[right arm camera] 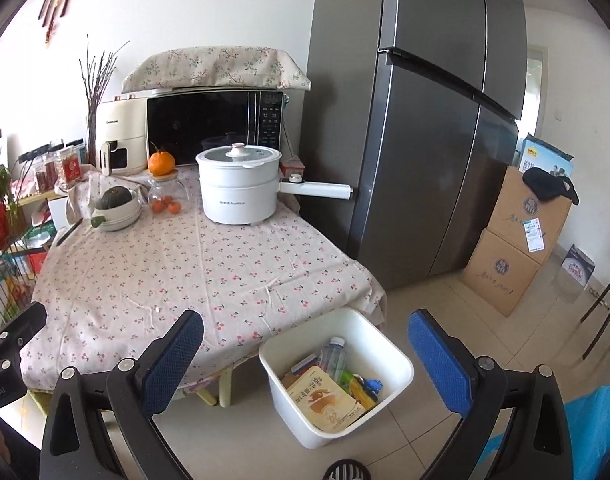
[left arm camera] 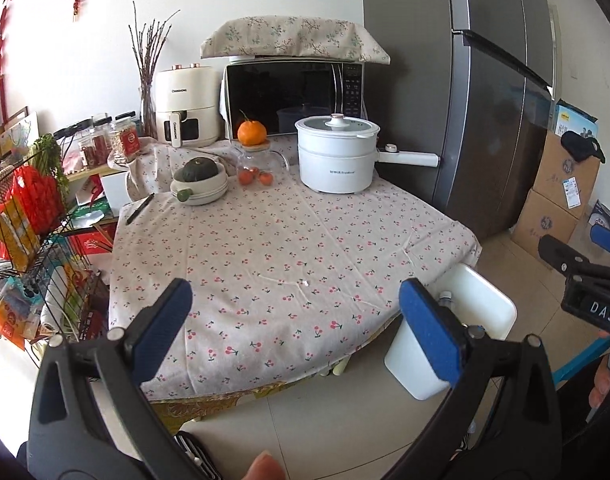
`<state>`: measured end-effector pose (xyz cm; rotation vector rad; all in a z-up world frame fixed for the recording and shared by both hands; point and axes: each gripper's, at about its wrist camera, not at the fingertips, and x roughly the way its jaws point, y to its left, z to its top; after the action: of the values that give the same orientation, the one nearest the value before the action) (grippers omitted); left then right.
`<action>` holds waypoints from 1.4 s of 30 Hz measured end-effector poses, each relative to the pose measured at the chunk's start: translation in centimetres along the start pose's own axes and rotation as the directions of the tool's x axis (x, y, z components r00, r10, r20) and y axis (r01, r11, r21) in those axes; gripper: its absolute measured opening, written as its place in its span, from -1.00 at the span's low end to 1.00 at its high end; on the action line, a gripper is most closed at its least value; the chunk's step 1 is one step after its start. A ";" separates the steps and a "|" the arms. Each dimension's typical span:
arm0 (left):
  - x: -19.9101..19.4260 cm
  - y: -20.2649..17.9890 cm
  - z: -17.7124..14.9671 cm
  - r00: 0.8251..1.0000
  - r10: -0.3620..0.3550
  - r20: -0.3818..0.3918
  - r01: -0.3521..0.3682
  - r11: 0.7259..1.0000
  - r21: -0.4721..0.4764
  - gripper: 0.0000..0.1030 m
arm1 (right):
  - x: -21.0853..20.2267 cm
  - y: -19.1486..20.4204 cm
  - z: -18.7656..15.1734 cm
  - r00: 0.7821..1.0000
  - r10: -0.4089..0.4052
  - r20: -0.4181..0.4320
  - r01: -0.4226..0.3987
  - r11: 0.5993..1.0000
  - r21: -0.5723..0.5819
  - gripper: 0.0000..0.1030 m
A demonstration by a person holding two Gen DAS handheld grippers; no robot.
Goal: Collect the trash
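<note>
The left gripper [left arm camera: 295, 320] is being held wide open, with nothing between its blue pads [left arm camera: 167, 320]. The right gripper [right arm camera: 305, 356] is also being held wide open and empty.

In the left view, the white bin [left arm camera: 481, 300] is being seen just behind the right finger, and much of it is being covered by that finger. Only a bottle cap is being made out inside it there; the rest of its contents is hidden. The table's near edge is being partly covered by both fingers. The right gripper's body is being cut off at the right border.

In the right view, the bin [right arm camera: 389, 344] is being seen straight ahead, between the two fingers and slightly below them, standing on the floor beside the table [right arm camera: 165, 264] corner. The trash is being shown inside it: a clear bottle [right arm camera: 334, 356] lying with its cap pointing away from the gripper, its long axis running roughly front to back, and a tan pouch [right arm camera: 325, 402] lying flat nearer the gripper, its long axis running diagonally. Some coloured wrappers [right arm camera: 363, 388] are being seen beside the pouch, but they are too small to be told apart. A tiny white speck [right arm camera: 157, 309] is being seen on the cloth, ahead of the left finger; what it is cannot be told.
</note>
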<state>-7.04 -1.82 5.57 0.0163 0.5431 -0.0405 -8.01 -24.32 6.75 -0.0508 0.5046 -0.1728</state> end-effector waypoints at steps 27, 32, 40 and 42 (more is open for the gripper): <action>-0.4 -0.4 0.1 1.000 -0.011 0.009 0.012 1.000 -0.009 0.99 | -0.2 1.1 0.0 1.000 0.009 0.028 -0.010 1.000 0.008 1.00; -0.2 -0.6 0.1 1.000 -0.025 0.004 0.025 1.000 -0.011 0.99 | -0.2 1.1 0.1 0.999 0.009 0.033 -0.009 1.000 0.004 1.00; -0.1 -0.6 0.1 1.000 -0.008 -0.007 0.008 1.000 -0.013 0.99 | -0.4 1.0 0.2 0.999 0.014 0.038 -0.014 1.000 0.005 1.00; 0.0 -0.5 0.2 1.000 -0.013 -0.014 0.012 1.000 -0.021 0.99 | -0.4 1.0 0.2 0.999 0.013 0.038 -0.013 1.000 0.004 1.00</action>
<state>-7.01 -2.35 5.73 -0.0075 0.5579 -0.0469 -8.13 -23.25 7.01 -0.0463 0.4661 -0.1602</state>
